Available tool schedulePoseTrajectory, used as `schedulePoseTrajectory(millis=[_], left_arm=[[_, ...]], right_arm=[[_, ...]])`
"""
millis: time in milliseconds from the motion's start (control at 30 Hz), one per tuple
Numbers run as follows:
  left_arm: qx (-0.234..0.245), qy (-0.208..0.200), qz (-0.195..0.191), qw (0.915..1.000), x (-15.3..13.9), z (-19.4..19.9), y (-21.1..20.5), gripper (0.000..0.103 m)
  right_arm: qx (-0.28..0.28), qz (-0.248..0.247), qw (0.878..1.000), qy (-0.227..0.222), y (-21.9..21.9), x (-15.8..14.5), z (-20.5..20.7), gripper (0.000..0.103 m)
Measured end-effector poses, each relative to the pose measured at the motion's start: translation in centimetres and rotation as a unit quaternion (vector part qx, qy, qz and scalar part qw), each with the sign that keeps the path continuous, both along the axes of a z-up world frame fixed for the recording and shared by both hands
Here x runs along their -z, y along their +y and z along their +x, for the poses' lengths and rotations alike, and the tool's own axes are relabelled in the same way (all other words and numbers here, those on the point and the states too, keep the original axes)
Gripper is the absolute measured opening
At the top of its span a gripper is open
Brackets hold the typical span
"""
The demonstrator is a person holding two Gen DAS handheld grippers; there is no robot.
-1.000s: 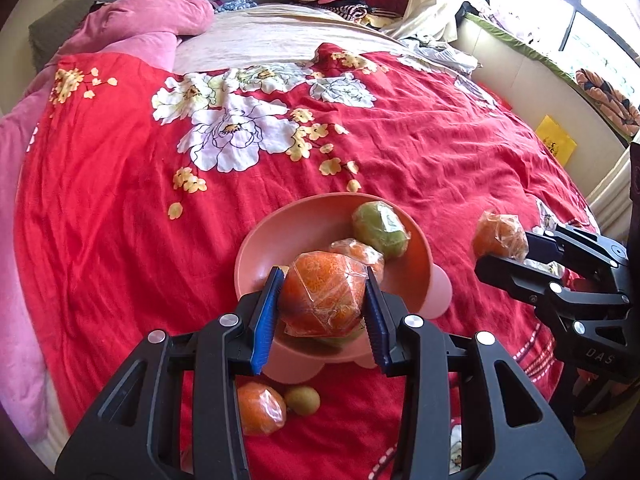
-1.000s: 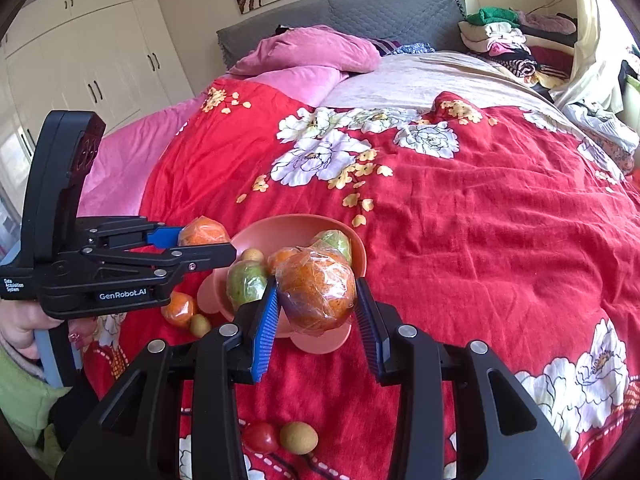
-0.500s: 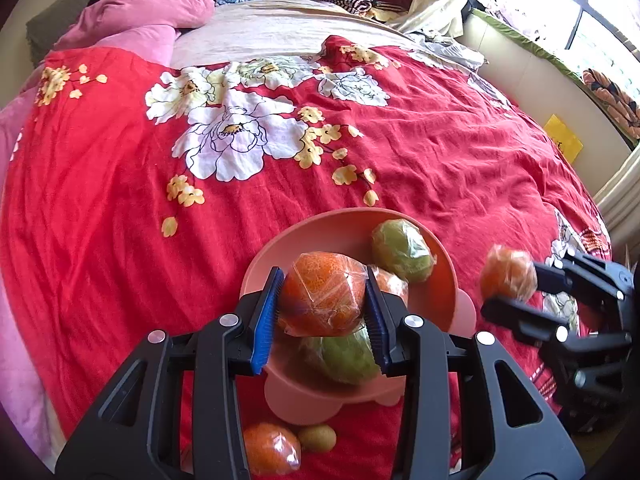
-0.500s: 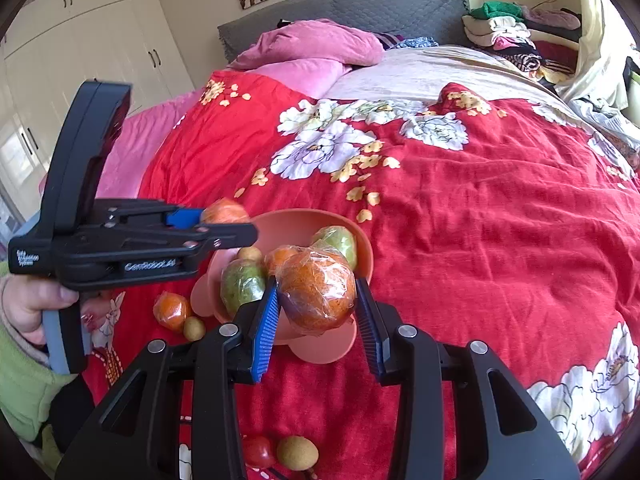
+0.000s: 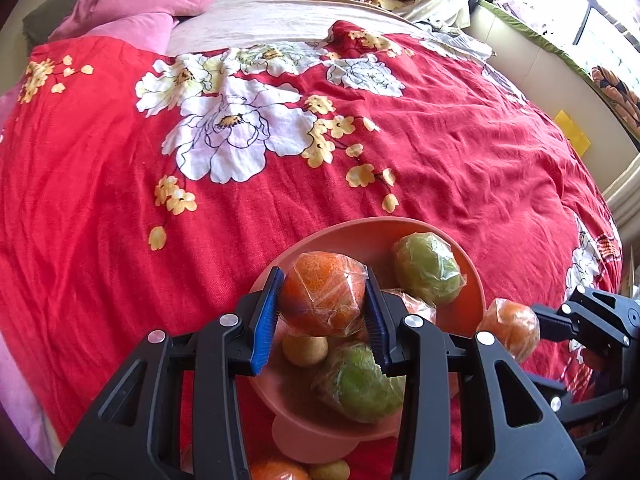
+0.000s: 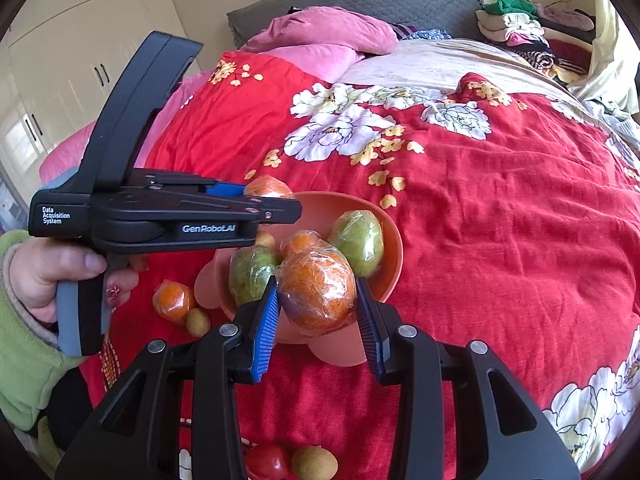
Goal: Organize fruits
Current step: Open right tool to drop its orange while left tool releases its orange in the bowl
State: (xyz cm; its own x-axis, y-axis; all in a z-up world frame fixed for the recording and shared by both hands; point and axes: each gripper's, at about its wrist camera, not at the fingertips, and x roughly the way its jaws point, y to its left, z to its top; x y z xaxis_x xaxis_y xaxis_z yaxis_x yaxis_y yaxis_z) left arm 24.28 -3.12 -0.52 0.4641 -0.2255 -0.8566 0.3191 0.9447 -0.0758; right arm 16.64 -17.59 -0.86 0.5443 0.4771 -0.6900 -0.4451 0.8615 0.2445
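left gripper (image 5: 322, 318) clamped on wrapped orange (image 5: 320, 294) over pink bowl (image 5: 474, 280) | right gripper (image 6: 316, 322) clamped on second wrapped orange (image 6: 318, 294)

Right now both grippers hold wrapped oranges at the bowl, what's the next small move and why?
Probably lower the left gripper slightly and release its wrapped orange: it hangs over the pink bowl, above fruit already inside, while the right gripper sits nearer the rim.

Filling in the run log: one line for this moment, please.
left hand-held gripper: shut on wrapped orange | right hand-held gripper: shut on second orange | both above bowl
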Motion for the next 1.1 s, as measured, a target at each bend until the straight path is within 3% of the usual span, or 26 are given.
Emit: schedulePoseTrajectory(millis=[1100], left_arm=[[0.017, 0.016, 0.008, 0.9997, 1.8, 1.5, -1.1, 0.031]], right_arm=[[0.001, -0.040, 0.999, -0.008, 1.2, 1.5, 0.3, 0.036]])
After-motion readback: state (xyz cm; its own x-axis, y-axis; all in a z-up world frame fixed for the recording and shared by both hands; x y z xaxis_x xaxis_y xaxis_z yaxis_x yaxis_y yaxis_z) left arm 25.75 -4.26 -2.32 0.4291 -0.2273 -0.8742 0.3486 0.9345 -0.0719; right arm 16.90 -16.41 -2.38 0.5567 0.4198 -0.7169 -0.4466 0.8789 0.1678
